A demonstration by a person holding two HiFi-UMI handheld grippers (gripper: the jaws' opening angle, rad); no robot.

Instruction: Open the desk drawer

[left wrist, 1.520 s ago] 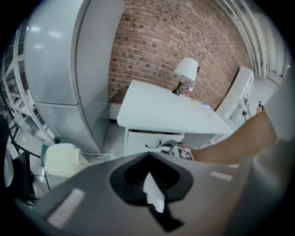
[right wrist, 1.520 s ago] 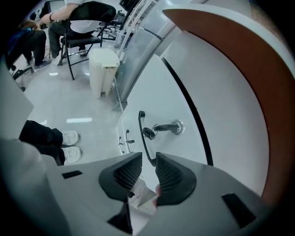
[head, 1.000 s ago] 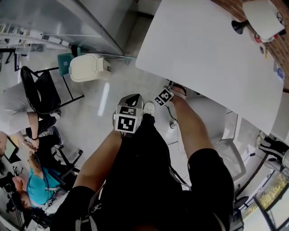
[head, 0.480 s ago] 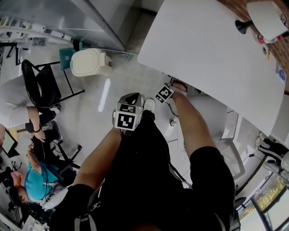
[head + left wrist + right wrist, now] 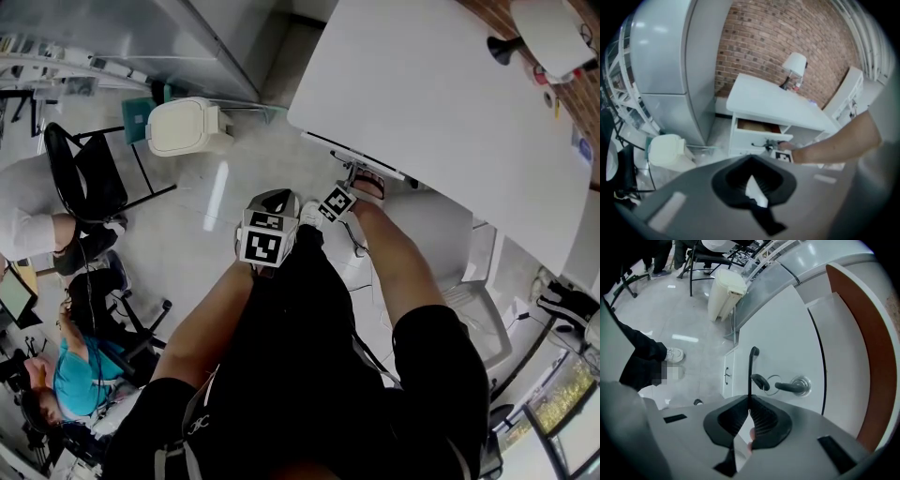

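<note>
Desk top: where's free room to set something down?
White desk top is bare from the front edge above the partly open white drawer nearly to the red brick wall. Crowded only in the corner by the white-shaded lamp and small items.

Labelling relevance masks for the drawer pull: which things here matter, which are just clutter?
In the job: desk drawer, its handle, right gripper shut on it, white desk.
Lying about: lamp, white bin, black chair, left gripper, shut on nothing.

Brick wall (image 5: 787,33) w/ white lamp (image 5: 794,64) ahead of left gripper (image 5: 754,187); white bin (image 5: 665,150), black chair (image 5: 89,183) to its left; glossy pale floor (image 5: 202,244).
</note>
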